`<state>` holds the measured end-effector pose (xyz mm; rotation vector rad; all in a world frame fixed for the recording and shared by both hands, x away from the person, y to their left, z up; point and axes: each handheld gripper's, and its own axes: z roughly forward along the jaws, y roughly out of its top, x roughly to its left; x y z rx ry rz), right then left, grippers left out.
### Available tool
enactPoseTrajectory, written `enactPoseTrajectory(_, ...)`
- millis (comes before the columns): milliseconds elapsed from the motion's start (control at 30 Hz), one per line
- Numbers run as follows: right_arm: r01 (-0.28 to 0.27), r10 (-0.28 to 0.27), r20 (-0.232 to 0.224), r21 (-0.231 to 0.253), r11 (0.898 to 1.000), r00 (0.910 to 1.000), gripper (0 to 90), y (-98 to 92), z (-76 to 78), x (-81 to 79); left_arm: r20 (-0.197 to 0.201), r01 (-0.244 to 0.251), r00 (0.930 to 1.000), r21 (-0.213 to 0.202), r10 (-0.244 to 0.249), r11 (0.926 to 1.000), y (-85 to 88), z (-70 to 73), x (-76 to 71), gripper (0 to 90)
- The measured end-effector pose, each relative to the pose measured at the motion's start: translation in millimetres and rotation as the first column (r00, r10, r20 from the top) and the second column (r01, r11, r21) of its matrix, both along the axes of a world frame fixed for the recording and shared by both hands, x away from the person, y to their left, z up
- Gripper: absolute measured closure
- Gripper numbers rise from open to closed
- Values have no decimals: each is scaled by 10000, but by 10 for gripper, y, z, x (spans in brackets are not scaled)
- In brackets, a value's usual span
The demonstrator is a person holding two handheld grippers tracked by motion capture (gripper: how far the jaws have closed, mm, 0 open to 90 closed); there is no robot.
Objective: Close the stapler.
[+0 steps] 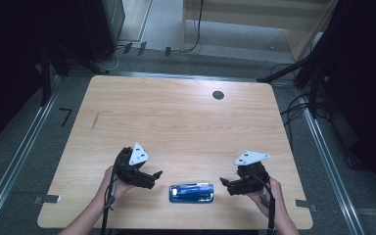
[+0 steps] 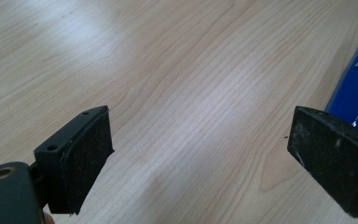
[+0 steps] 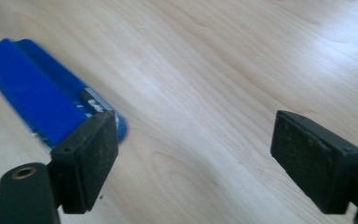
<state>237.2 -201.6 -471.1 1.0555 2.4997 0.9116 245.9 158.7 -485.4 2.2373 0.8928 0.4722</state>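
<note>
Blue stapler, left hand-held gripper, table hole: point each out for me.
Blue stapler [image 1: 192,192]: high view, middle of its top.
Left hand-held gripper [image 1: 152,178]: high view, between its fingertips.
Table hole [image 1: 218,95]: high view, its centre.

**A wooden table in a dark room**

The light wooden table [image 1: 176,117] has a small round hole [image 1: 218,95] near its far edge. Grey floor [image 1: 24,161] lies around it. Black cables [image 1: 293,105] trail on the right. A pale wooden shelf [image 1: 254,19] stands far back.
</note>
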Motion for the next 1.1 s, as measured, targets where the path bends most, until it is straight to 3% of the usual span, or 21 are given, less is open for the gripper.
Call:
enactPoseTrajectory(300, 1348, -1350, 59, 184, 9907, 9908, 84, -324, -54, 99, -28, -475, 9989, 286, 476, 9985, 55, -31, 41, 72)
enactPoseTrajectory(467, 1889, -1889, -145, -26, 9820, 9819, 35, -446, -134, 152, -149, -719, 9972, 448, 727, 9964, 82, -62, 70, 77)
enactPoseTrajectory(767, 2240, -2269, -545, -544, 9731, 9724, 0, -583, -321, 215, -525, -1260, 9900, 845, 1307, 9884, 212, -190, 176, 77)
enactPoseTrajectory(1100, 2364, -2406, -1152, -492, 9704, 9638, 0, -724, -527, 246, -794, -1561, 9829, 1223, 1664, 9801, 289, -312, 258, 77)
